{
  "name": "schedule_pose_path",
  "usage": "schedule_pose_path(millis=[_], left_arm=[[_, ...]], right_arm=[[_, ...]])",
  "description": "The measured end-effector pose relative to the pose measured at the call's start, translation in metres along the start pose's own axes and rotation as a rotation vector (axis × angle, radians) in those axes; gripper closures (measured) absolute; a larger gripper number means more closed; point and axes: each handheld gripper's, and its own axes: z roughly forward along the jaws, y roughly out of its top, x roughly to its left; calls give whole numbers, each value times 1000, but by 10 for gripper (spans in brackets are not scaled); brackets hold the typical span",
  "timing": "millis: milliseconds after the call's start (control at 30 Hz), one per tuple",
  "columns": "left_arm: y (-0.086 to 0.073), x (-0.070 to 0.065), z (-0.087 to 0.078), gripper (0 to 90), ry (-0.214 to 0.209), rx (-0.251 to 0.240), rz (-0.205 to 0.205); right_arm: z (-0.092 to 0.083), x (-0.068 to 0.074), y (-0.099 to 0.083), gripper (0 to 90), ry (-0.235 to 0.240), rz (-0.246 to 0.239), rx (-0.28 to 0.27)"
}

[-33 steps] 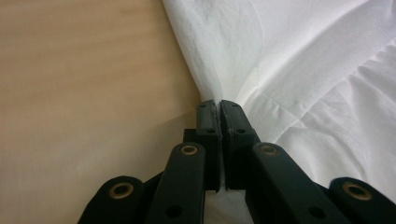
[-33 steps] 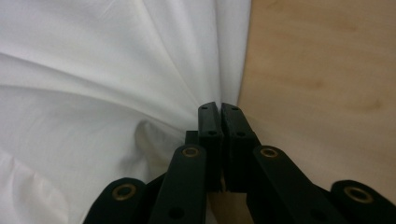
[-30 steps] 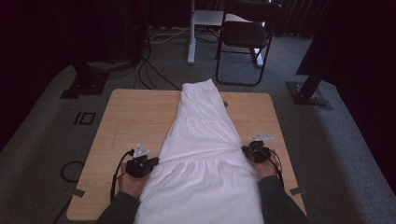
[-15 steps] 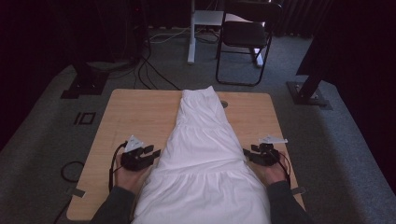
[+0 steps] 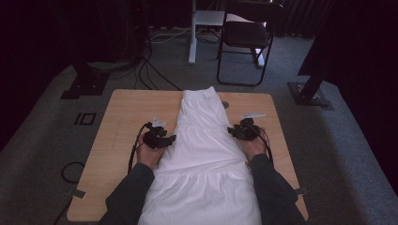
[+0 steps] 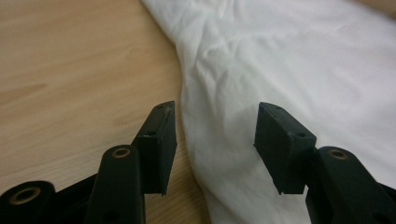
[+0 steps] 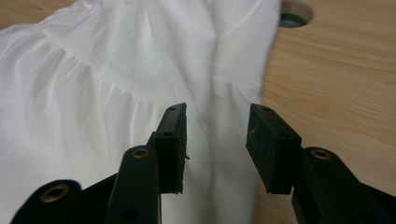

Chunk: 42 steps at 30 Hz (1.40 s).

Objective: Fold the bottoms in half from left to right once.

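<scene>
White cloth, a tiered garment [image 5: 204, 154] with gathered seams, lies lengthwise down the middle of the wooden table [image 5: 126, 117], narrow at the far end and widening toward me until it spills over the near edge between my sleeves. In the high view its far tip sits just beside a small round hole [image 5: 225, 104] in the tabletop.

My left gripper [image 5: 165, 139] sits at the garment's left edge, about halfway along it. In the left gripper view the garment [image 6: 289, 70] fills the right side and the bare wood [image 6: 70, 70] the left; my jaws are spread wide with nothing between them, and the cloth's wrinkled edge runs down through the gap, one jaw over wood and the other over fabric.

My right gripper [image 5: 233, 131] sits at the opposite edge, roughly level with the left one. In the right gripper view the garment [image 7: 116, 74] covers the left side, a gathered seam crossing it, and the wood [image 7: 336, 93] shows on the right with the round hole [image 7: 295, 14] near the top. These jaws are parted too, holding nothing, with the cloth's edge lying below the gap.

Cables trail back from both grippers along my hands. Beyond the table stand a dark folding chair [image 5: 246, 40] and a white post [image 5: 192, 33] on grey carpet.
</scene>
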Motion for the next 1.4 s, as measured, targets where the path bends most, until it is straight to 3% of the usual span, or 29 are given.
schedule_pose_path(millis=[133, 233, 300, 333, 433, 533, 567, 667, 800, 933, 1033, 1067, 1100, 1167, 1200, 1233, 1300, 1400], left_arm=[[-4, 1, 12, 489, -11, 24, -12], [-5, 0, 15, 481, -14, 21, -20], [-6, -1, 16, 467, -20, 16, -23], [-7, -3, 16, 462, -19, 15, -20], [-10, -5, 18, 455, -22, 22, -15], [-11, -5, 21, 444, -17, 42, -10], [-11, -6, 22, 444, -20, 48, -11], [-9, -9, 22, 445, -14, 47, 4], [5, -8, 17, 445, -13, 12, 8], [23, -9, 25, 443, -7, 3, 28], [34, -11, 39, 439, -15, 19, 37], [36, -11, 44, 447, -34, 39, 35], [37, -11, 49, 478, -52, 57, 35], [35, -11, 58, 644, -30, 119, 55], [32, -10, 61, 742, -42, 132, 47], [29, -10, 61, 803, -65, 110, 34], [24, -9, 57, 861, -73, 96, 20], [11, -9, 44, 869, -68, 92, 32]], right_arm=[[24, 7, 8, 567, 33, -14, 23], [40, 11, 9, 572, 22, -39, 67], [50, 10, 8, 743, 8, -26, 131], [49, 11, 9, 829, -7, -40, 125], [32, 16, 19, 870, -104, -86, 25], [12, 16, 31, 870, -315, -125, -83], [11, 14, 32, 870, -355, -123, -88], [25, 2, 22, 860, -326, -68, 1], [41, -6, -1, 845, -261, -15, 55], [41, -16, -3, 818, -205, 91, 41], [40, -19, -4, 815, -184, 119, 39], [40, -19, -4, 815, -184, 118, 38], [40, -19, -4, 815, -187, 115, 36], [40, -18, -5, 817, -190, 117, 31], [39, -18, -5, 822, -189, 124, 32], [39, -18, -5, 828, -188, 137, 35], [38, -15, -6, 839, -189, 145, 39], [33, -8, -11, 841, -173, 124, 47]])
